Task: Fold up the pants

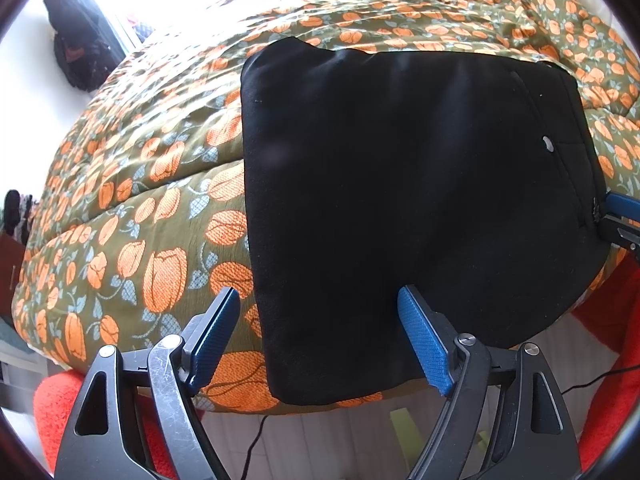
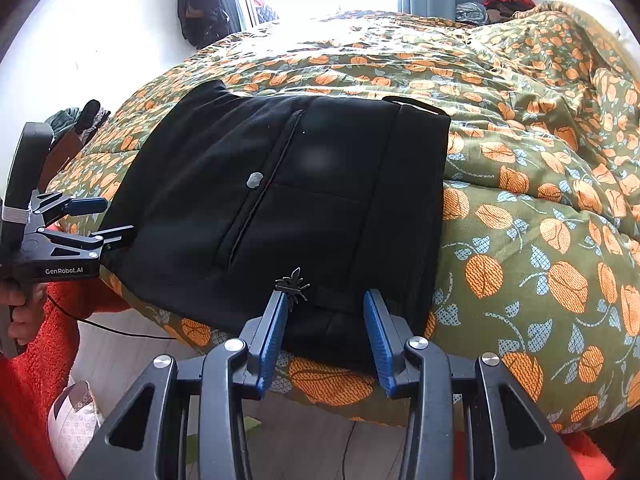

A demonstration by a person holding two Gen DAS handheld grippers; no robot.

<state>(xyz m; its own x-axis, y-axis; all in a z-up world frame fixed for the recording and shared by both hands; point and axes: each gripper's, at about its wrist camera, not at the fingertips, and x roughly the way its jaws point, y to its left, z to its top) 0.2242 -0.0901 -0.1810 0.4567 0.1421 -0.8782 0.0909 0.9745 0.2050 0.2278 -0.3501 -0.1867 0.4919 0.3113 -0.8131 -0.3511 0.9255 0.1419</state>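
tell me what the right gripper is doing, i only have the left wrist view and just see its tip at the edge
observer: the right gripper sits at the near edge of the pants, jaws apart, cloth flat between them
operator: anything by its fingers
observer: a small black spider-shaped charm lies by its left-hand fingertip
operator: what's at the pants' far right corner
observer: a cloth loop sticks out there

A floral quilt (image 2: 520, 184) covers the bed; dark clothes (image 2: 202, 4) hang by the window.
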